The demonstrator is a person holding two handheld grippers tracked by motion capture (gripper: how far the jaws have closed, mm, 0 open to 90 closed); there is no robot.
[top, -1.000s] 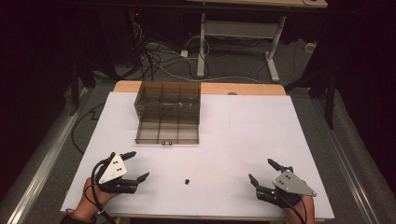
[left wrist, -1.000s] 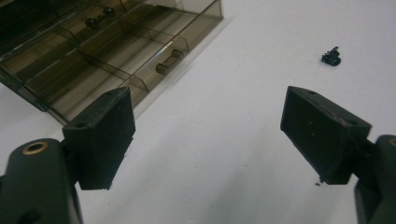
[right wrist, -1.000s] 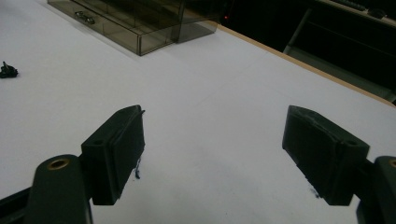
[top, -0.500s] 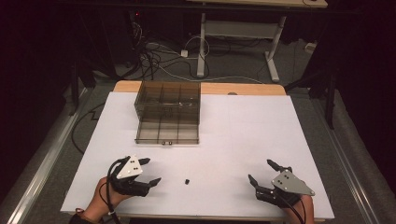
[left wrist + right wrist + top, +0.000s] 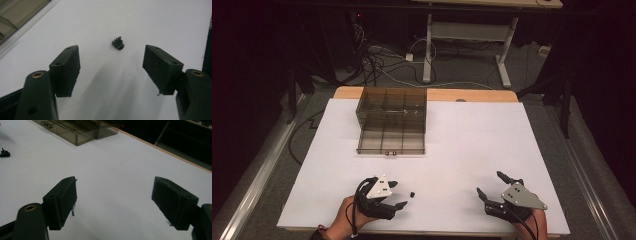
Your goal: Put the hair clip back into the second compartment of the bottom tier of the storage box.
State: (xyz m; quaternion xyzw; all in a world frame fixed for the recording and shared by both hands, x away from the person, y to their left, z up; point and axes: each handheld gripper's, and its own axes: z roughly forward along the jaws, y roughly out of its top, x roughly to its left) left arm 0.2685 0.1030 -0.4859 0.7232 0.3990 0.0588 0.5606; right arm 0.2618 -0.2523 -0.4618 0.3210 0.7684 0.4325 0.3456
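A small black part (image 5: 118,43) lies loose on the white table (image 5: 462,150), near its front edge.

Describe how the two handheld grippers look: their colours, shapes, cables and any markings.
Both the left gripper and the right gripper are black, each with two jaws ending in blocky rectangular pads. A brass-coloured ring sits at each jaw's base. Each carries a grey three-cornered plate on top, and a black cable trails back from the right gripper.

room: dark | floor (image 5: 472,75): grey, cables (image 5: 382,60) strewn | far desk (image 5: 472,32): white legs | table (image 5: 492,130): white top
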